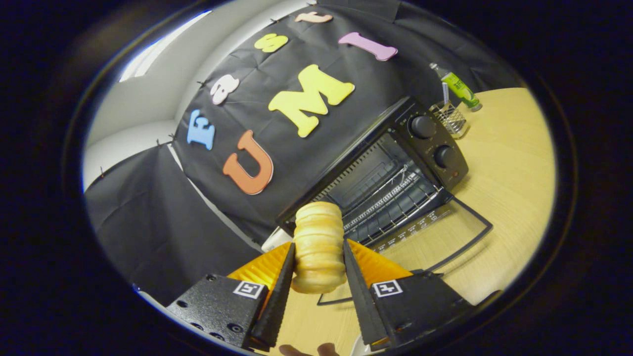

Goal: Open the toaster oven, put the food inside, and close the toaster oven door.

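Both fingers of the gripper (319, 277) are clamping the tan ridged bread roll (319, 245), hovering just ahead of the black toaster oven (395, 168) on the wooden table (504, 198), so I'd be sliding it in level over the dropped glass door (435, 232).
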A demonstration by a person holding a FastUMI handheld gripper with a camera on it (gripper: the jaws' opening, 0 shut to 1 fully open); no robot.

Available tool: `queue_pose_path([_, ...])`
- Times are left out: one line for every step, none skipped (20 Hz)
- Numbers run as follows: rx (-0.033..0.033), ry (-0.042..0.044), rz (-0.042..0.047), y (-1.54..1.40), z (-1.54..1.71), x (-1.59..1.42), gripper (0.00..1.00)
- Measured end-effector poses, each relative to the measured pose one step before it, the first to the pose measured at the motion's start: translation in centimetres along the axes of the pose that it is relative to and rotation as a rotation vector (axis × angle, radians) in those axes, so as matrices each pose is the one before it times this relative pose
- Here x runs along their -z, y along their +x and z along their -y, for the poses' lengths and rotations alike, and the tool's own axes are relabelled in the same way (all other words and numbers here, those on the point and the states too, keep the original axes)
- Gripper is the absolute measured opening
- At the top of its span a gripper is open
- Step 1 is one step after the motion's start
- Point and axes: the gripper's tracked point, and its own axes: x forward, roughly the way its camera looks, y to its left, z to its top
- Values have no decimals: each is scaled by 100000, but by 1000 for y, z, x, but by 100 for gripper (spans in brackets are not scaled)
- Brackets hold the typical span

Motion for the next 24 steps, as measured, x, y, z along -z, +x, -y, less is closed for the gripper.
queue_pose_path([1345, -1239, -387, 1157, 413, -376, 66])
queue_pose_path([770, -2502, 974, 1028, 387, -441, 66])
queue_pose_path([879, -3056, 912, 926, 443, -425, 66])
queue_pose_path([1492, -2695, 588, 928, 556, -332, 66])
queue_pose_path([1691, 722, 48, 593, 677, -174, 67])
queue_pose_path([1353, 2422, -1026, 708, 474, -74, 67])
queue_pose_path([1771, 3017, -644, 978, 596, -113, 67])
queue_pose_path([1865, 1648, 722, 952, 589, -595, 68])
queue_pose_path([1606, -129, 1209, 1008, 470, -934, 67])
queue_pose_path([1636, -292, 1580, 940, 650, -565, 67])
queue_pose_path([977, 167, 455, 768, 516, -399, 67])
queue_pose_path([-292, 1964, 1061, 447, 47, -349, 67])
queue_pose_path([-2317, 1613, 951, 625, -515, -528, 67])
queue_pose_path([-950, -727, 40, 646, -338, -81, 67])
queue_pose_path([62, -2685, 214, 252, 57, -298, 67])
queue_pose_path([858, -2504, 337, 317, 189, -62, 67])
queue_pose_path([214, -1001, -527, 317, -129, 75, 67])
queue_pose_path([-1084, -693, -918, 204, -383, 196, 69])
queue_pose_path([765, -1501, -385, 93, -1, 25, 72])
queue_pose_path([2664, -2386, -696, -178, 465, 228, 74])
queue_pose_path([911, 568, 317, -279, 133, 44, 88])
queue_pose_path([365, 1662, -312, -219, -126, 67, 100])
queue_pose_path([412, 1705, -590, -390, -86, 67, 100])
queue_pose_path([190, 1348, -1004, -292, -136, 127, 100])
